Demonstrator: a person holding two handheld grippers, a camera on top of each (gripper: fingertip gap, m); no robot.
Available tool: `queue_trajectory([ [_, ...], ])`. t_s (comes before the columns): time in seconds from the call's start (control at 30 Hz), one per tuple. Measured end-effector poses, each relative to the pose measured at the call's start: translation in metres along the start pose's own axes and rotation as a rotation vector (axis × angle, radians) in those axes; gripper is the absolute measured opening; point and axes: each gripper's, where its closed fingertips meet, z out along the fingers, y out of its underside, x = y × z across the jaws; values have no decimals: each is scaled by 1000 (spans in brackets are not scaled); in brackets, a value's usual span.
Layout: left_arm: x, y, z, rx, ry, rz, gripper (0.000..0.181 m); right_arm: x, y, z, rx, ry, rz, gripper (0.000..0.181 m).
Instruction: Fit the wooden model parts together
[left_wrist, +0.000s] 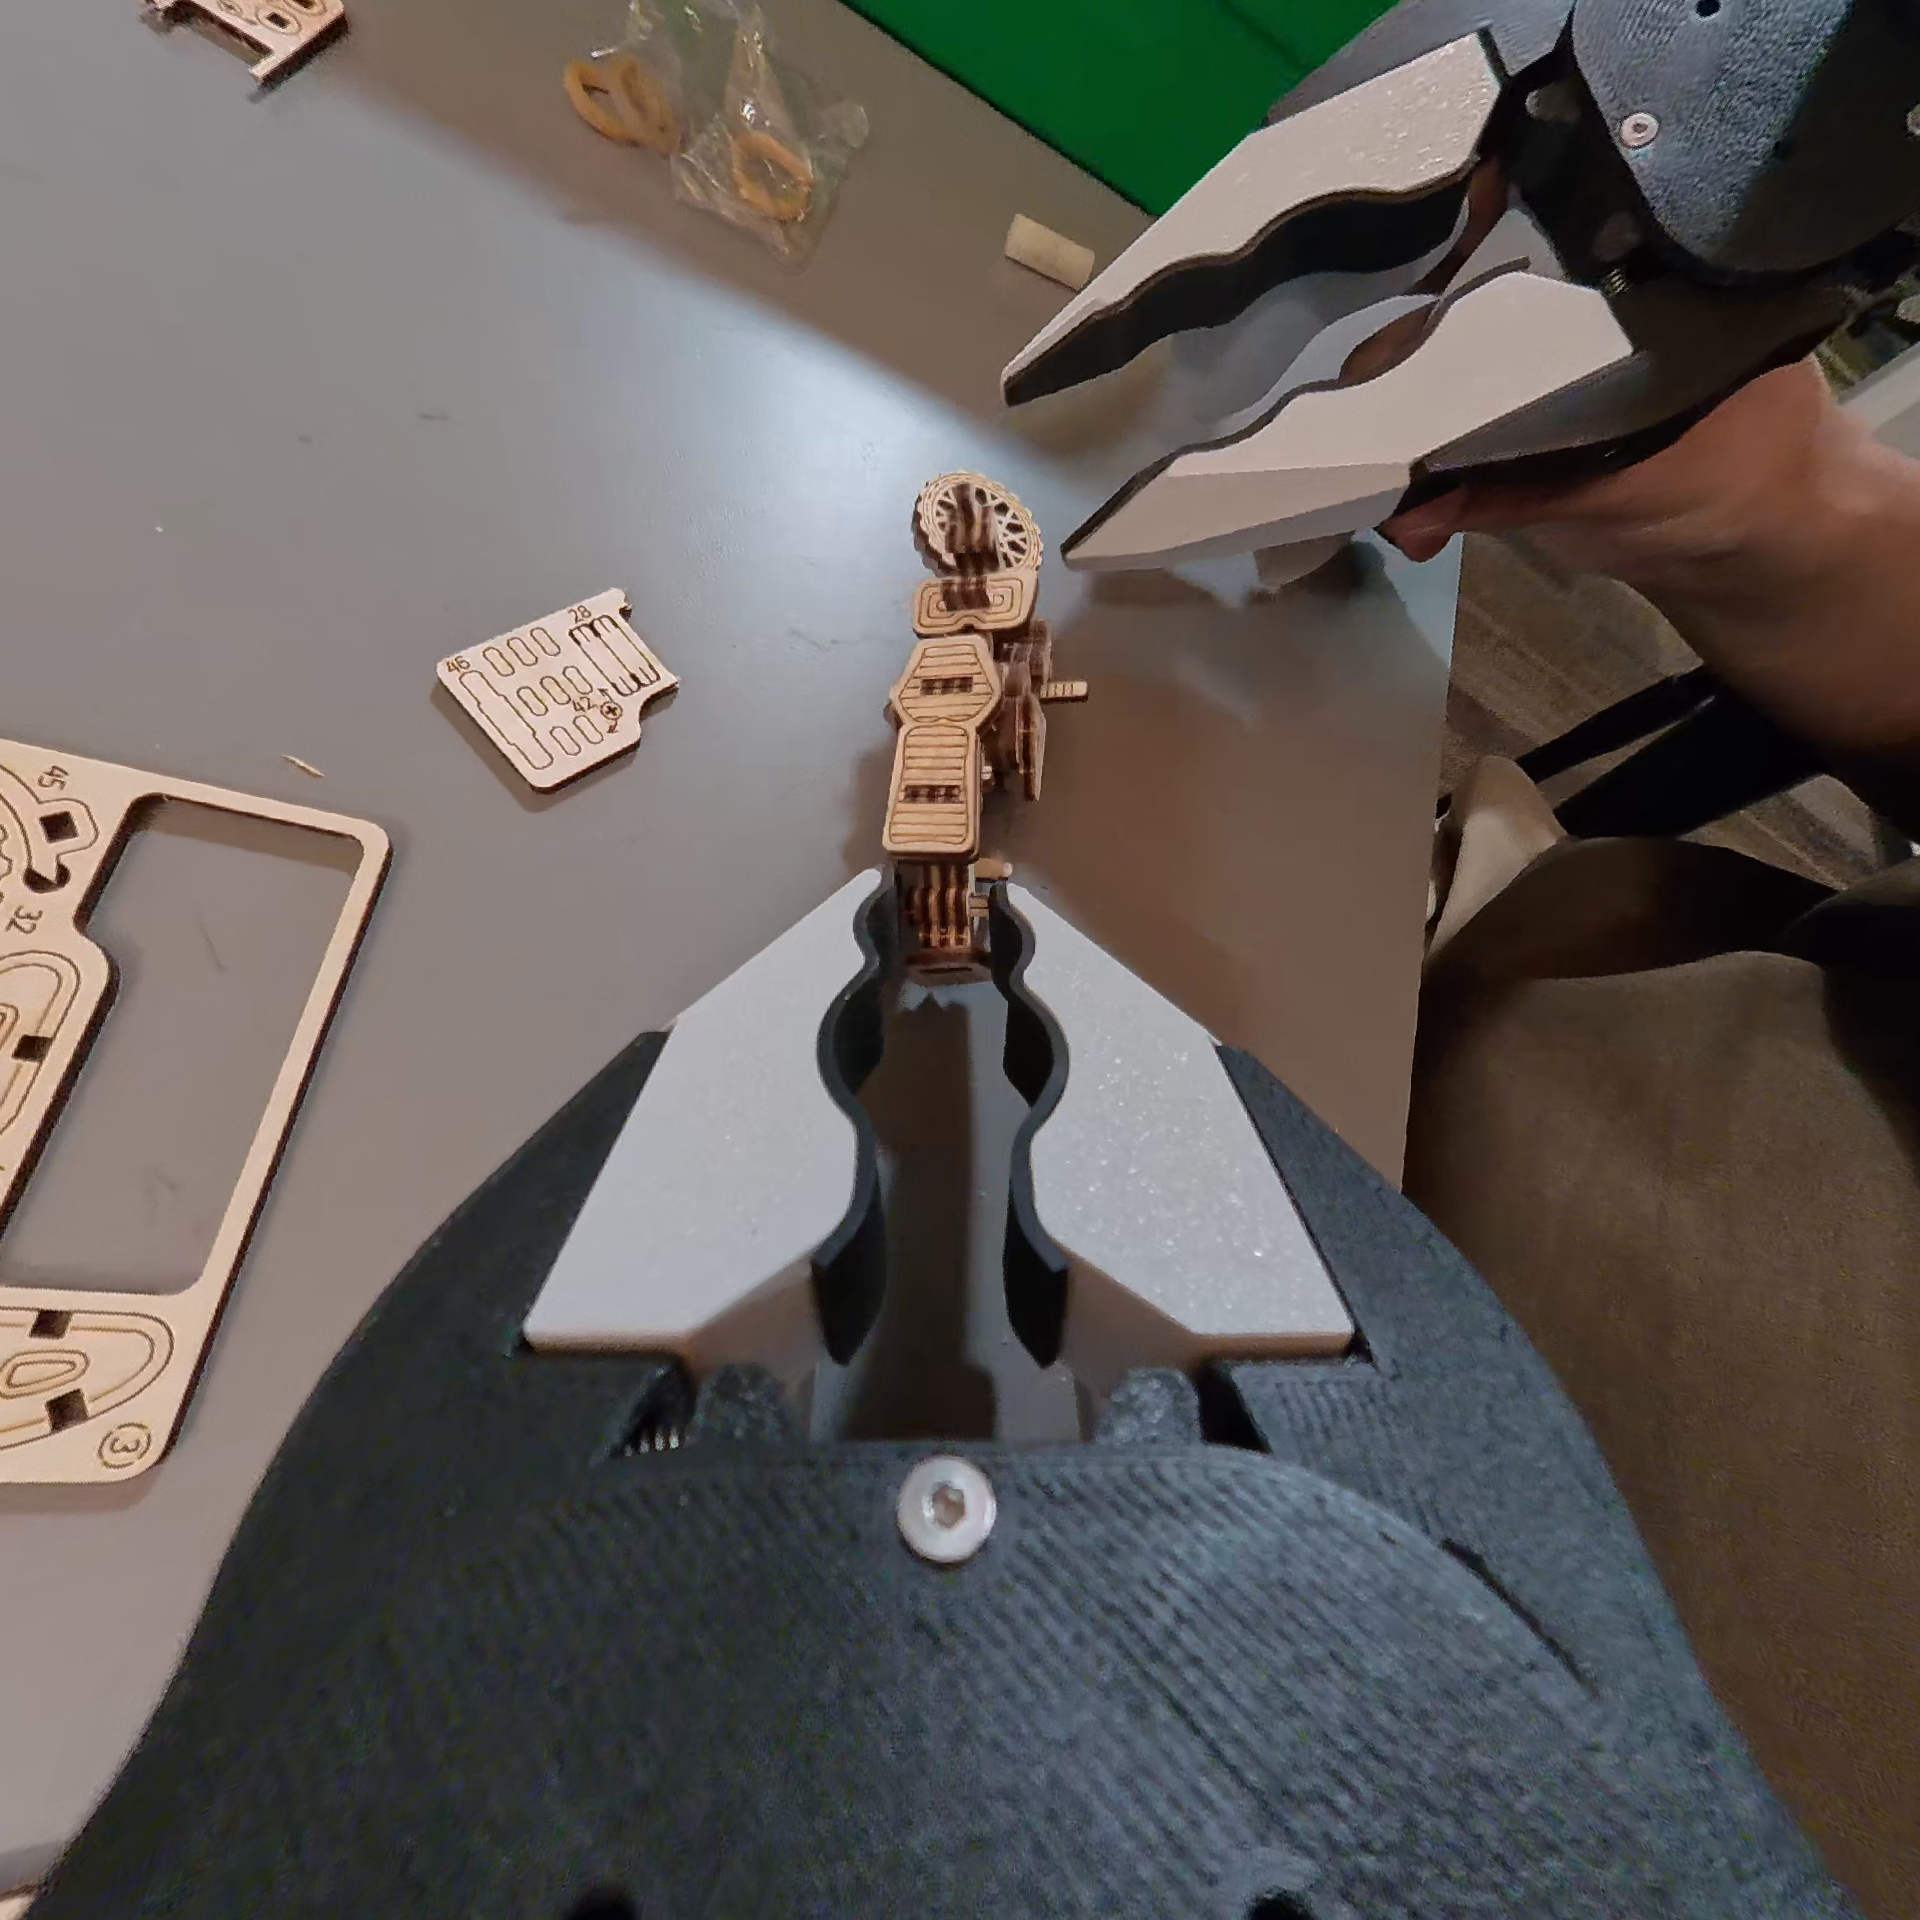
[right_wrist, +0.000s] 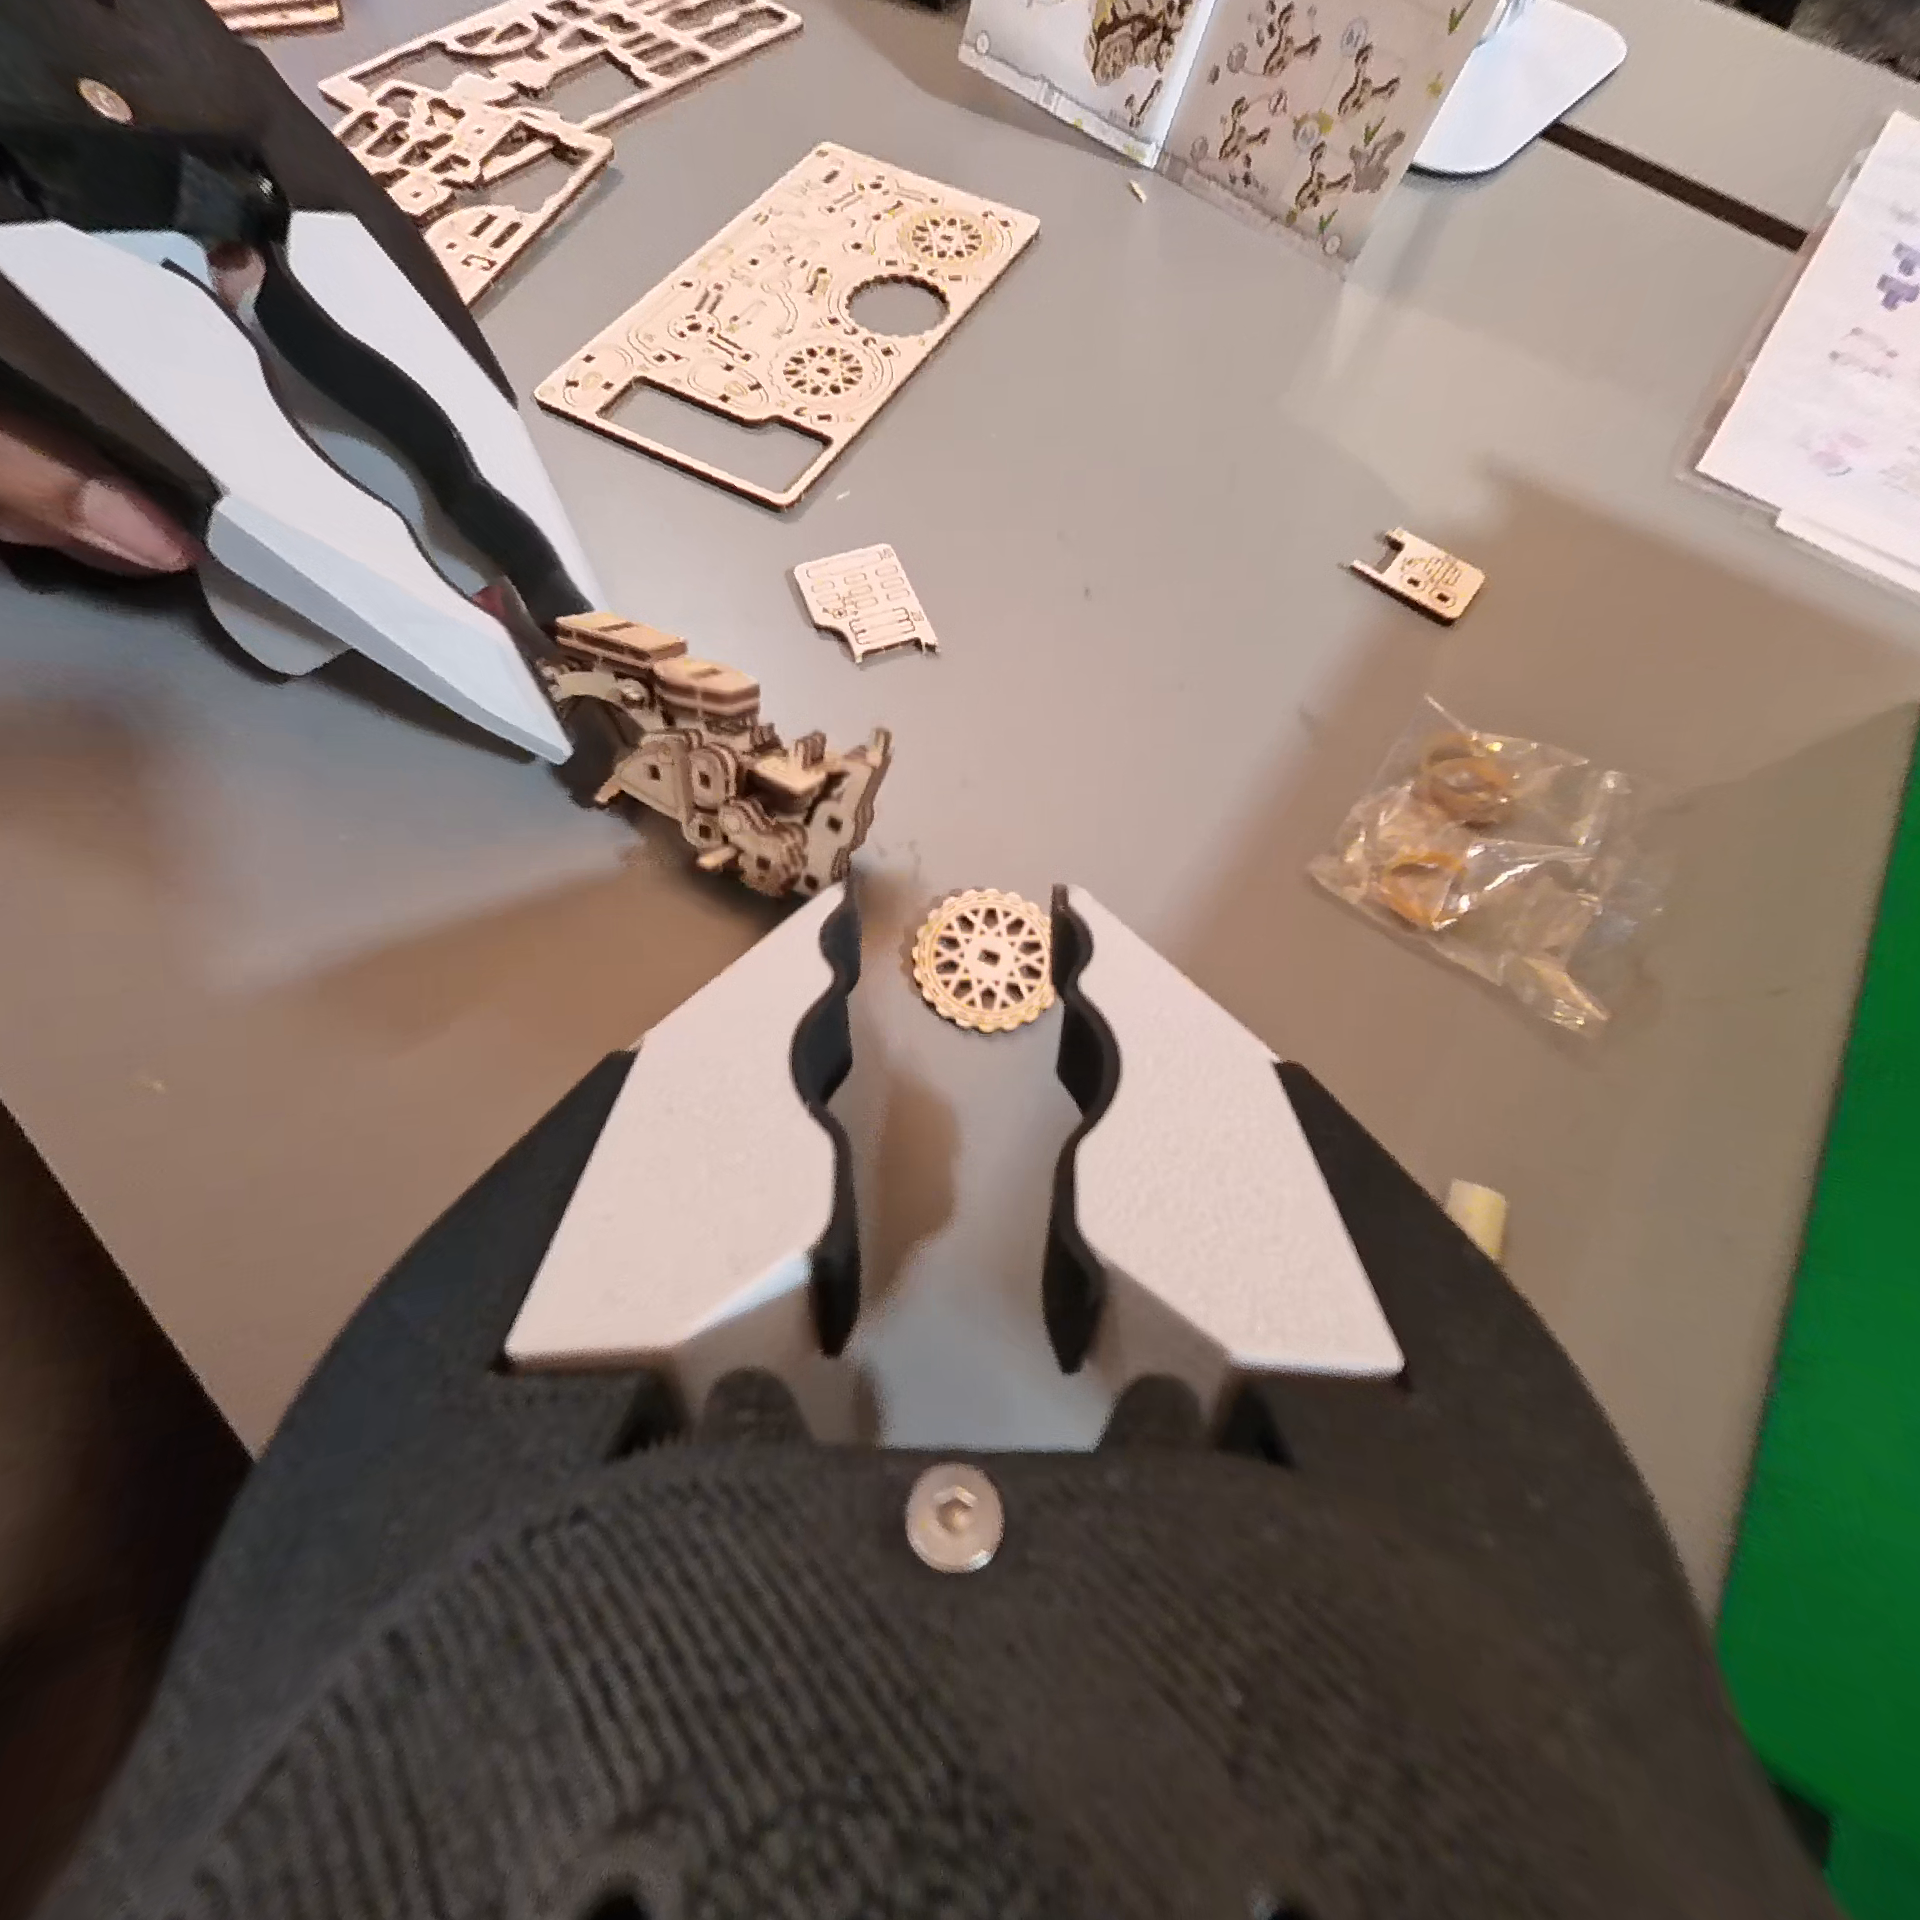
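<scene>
Landmark = wooden model (left_wrist: 961, 727), part-built, standing on grey worktop (left_wrist: 312, 416) close to its near edge.

My L gripper (left_wrist: 940, 914): fingers clenched on the model's rear end, tips pinch the layered tail piece. From the R wrist view same grip shows (right_wrist: 551, 675), model (right_wrist: 727, 790) w/ underside on the worktop (right_wrist: 1143, 520).

My R gripper (right_wrist: 956, 914): fingers released, wide apart, holding nothing. Loose wooden wheel (right_wrist: 987, 961) lies flat on the worktop between the tips, just beside the model's front end; touching either finger? can't tell. In L view the R gripper (left_wrist: 1039, 468) hangs just past the model's front wheel, apart from it.

Open room: bare worktop left of model up to small parts card (left_wrist: 558, 691); beyond that, punched sheet frame (left_wrist: 156, 1091). Behind model: bag of rubber bands (left_wrist: 748, 135), small white block (left_wrist: 1047, 249). Right of model the worktop edge drops off nearby, tight that side. R view: big parts sheet (right_wrist: 790, 322) and another small offcut (right_wrist: 1421, 577) well apart from the model.
</scene>
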Motion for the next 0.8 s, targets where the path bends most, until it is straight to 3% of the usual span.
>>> queue_trajectory([
  [0.37, 2, 0, 0, -4, -1, 23, 16, -8, -5, 0, 26, -29, -43, 38],
  [0.8, 7, -2, -2, 15, -10, 110, 16, -33, -5, 1, 34, -213, 33, 48],
])
